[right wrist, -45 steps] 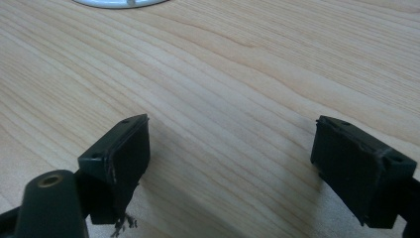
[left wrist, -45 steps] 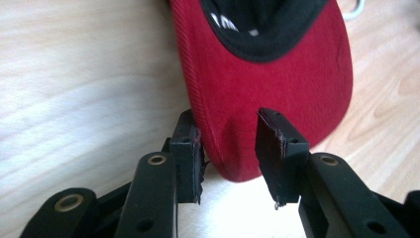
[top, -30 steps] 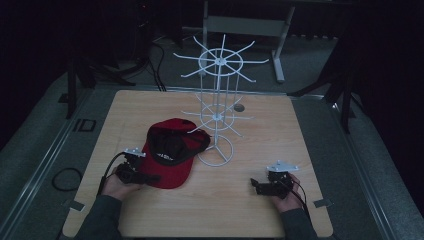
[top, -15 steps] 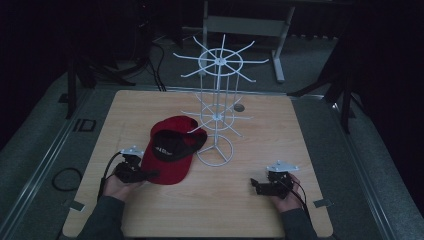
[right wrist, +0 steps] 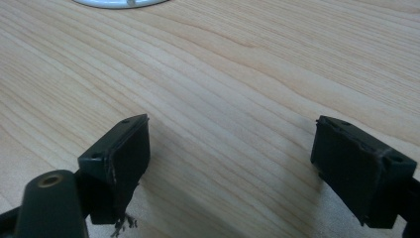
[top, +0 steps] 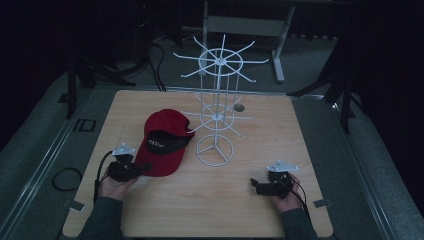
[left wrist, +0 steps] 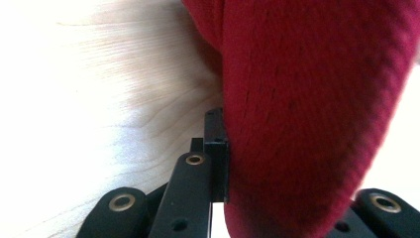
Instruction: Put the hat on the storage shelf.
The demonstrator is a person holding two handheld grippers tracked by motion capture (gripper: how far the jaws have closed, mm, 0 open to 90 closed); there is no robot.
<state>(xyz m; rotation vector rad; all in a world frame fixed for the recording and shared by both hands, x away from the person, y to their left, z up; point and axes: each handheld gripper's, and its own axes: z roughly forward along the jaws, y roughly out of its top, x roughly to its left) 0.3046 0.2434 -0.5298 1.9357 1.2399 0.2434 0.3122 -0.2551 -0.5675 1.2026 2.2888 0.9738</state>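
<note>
Overhead arrangement: a wooden desk (top: 210,200) carries a white wire display rack (top: 218,107) standing upright on its ring base near the centre, and a red cap (top: 165,140) lying just left of that base, its dark lining facing up. The left claw (top: 142,170), held in the person's left hand (top: 114,184) at the near-left of the desk, meets the cap's brim edge. In the left gripper view, red fabric (left wrist: 317,114) lies against one black jaw; the opposite jaw is largely hidden behind the cloth, so the claw appears clamped on the brim, though this cannot be confirmed. The right claw (top: 256,184), held in the right hand (top: 285,192) at the near-right, rests low over bare wood, well apart from cap and rack. In the right gripper view its jaws stand wide apart with nothing between them.
</note>
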